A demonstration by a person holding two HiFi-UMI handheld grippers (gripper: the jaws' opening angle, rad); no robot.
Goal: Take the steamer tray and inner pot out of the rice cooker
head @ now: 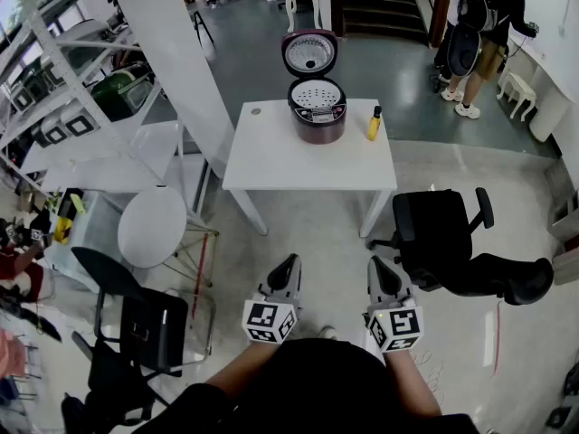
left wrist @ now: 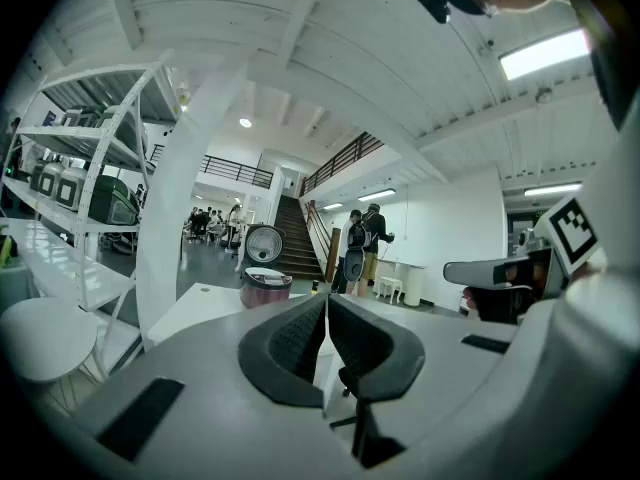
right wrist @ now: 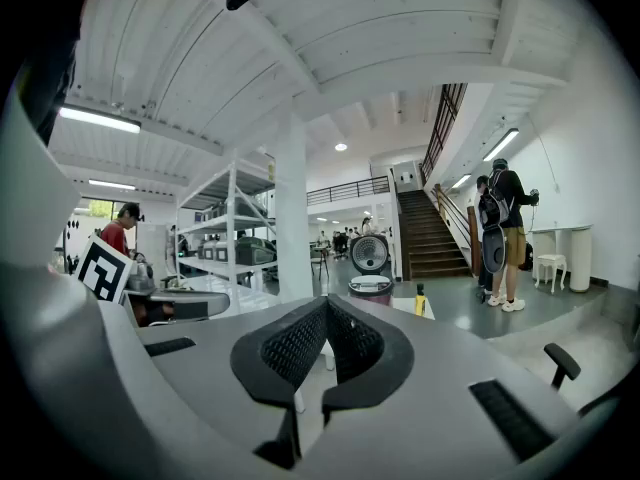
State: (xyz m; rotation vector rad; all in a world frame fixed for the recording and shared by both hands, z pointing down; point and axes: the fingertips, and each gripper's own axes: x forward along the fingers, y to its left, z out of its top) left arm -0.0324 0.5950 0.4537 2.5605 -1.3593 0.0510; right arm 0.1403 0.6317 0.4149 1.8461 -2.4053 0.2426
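A dark red rice cooker [head: 317, 116] stands on a white table [head: 271, 165], its lid up. A perforated steamer tray [head: 317, 95] lies in its top; the inner pot is hidden under it. The cooker also shows small and far off in the left gripper view [left wrist: 264, 286] and the right gripper view [right wrist: 371, 287]. My left gripper [head: 291, 262] and right gripper [head: 377, 264] hang over the floor well short of the table. Both are shut, with nothing between the jaws.
A yellow bottle [head: 373, 123] stands right of the cooker. A black office chair [head: 439, 238] sits by the table's right front leg. A round white stool [head: 152, 227] and shelving [head: 63, 89] are at left. A person [head: 484, 25] stands far back right.
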